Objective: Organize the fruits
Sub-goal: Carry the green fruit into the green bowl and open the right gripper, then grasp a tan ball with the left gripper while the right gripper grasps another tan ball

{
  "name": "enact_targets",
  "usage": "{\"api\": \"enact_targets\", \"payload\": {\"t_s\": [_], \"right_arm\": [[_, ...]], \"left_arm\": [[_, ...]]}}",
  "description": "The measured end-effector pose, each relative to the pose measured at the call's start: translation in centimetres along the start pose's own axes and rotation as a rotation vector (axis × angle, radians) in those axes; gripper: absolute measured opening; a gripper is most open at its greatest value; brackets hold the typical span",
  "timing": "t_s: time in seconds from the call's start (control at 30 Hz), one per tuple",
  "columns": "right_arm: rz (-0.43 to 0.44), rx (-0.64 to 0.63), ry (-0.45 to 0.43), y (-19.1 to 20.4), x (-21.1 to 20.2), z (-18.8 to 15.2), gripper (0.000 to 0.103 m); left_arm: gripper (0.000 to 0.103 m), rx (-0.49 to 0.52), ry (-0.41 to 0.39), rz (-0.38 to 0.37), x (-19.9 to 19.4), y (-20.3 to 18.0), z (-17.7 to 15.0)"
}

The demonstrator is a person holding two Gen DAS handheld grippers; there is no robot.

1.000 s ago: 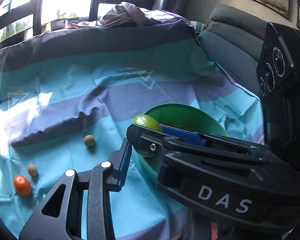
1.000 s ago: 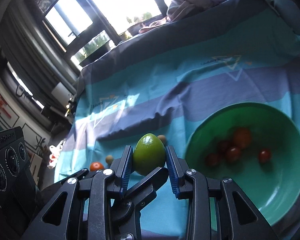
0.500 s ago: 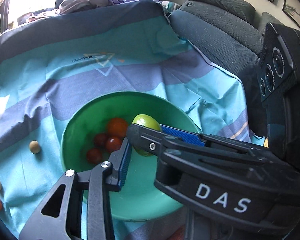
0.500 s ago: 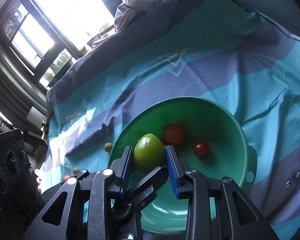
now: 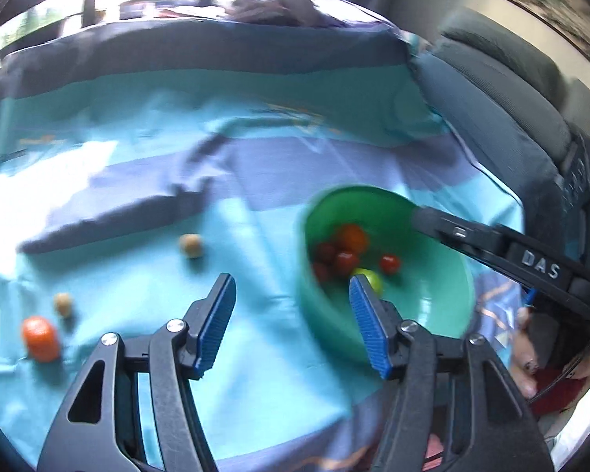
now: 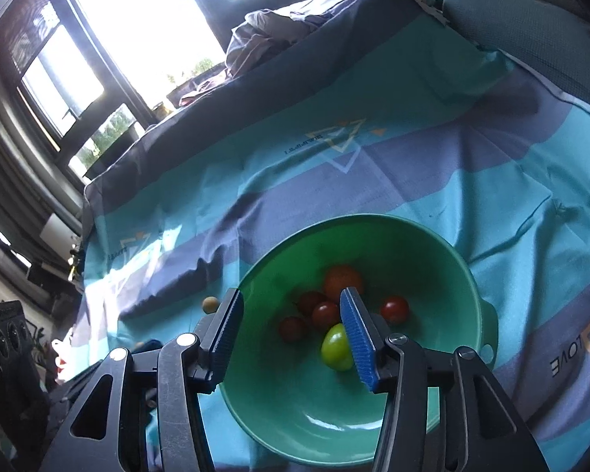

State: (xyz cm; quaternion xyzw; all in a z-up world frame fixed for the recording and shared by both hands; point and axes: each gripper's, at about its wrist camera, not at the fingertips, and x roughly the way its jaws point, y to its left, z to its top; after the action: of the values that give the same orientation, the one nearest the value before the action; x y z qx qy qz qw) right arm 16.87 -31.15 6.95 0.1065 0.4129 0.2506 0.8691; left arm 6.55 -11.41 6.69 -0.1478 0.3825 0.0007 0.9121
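A green bowl (image 6: 464, 275) sits on the striped cloth and holds a lime (image 6: 336, 348), an orange fruit (image 6: 340, 277) and several small red tomatoes (image 6: 395, 308). My right gripper (image 6: 291, 334) is open and empty just above the bowl, the lime lying below its right finger. My left gripper (image 5: 291, 322) is open and empty above the cloth, left of the bowl (image 5: 444, 259). The lime (image 5: 369, 279) shows in the bowl behind its right finger. An orange-red fruit (image 5: 39, 338) and two small tan fruits (image 5: 190, 244) (image 5: 63, 303) lie on the cloth at the left.
A teal and purple striped cloth (image 6: 413, 165) covers the surface. A grey sofa (image 5: 503, 110) stands at the right. A crumpled cloth pile (image 6: 271, 39) lies at the far edge by the windows. The right gripper's body (image 5: 531, 267) reaches over the bowl from the right.
My right gripper has opened and the lime has dropped into the bowl. My left gripper has swung left and now faces the cloth beside the bowl.
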Motion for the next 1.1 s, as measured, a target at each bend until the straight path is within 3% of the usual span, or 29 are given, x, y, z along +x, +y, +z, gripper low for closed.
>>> {"api": "enact_targets", "payload": {"t_s": [0.23, 0.33, 0.5, 0.7, 0.87, 1.1], "right_arm": [[0.055, -0.11, 0.031, 4.9, 1.7, -0.4, 0.052], [0.076, -0.147, 0.078, 7.6, 3.4, -0.7, 0.052], [0.041, -0.243, 0.22, 13.0, 8.8, -0.9, 0.052], [-0.073, -0.313, 0.333, 15.6, 15.2, -1.4, 0.047], [-0.164, -0.316, 0.347, 14.9, 18.0, -2.1, 0.044], [-0.18, -0.329, 0.359, 14.7, 19.5, -2.3, 0.044]], "left_arm": [[0.061, -0.246, -0.093, 0.216, -3.1, 10.4, -0.1], [0.06, -0.322, -0.051, 0.26, -2.0, 13.7, -0.5], [0.053, -0.395, 0.056, 0.318, 0.8, 17.1, -1.0], [0.042, -0.389, 0.135, 0.32, 3.2, 18.4, -1.1], [0.039, -0.383, 0.167, 0.335, 4.5, 18.4, -0.9], [0.033, -0.336, 0.172, 0.43, 5.5, 18.3, -1.2]]}}
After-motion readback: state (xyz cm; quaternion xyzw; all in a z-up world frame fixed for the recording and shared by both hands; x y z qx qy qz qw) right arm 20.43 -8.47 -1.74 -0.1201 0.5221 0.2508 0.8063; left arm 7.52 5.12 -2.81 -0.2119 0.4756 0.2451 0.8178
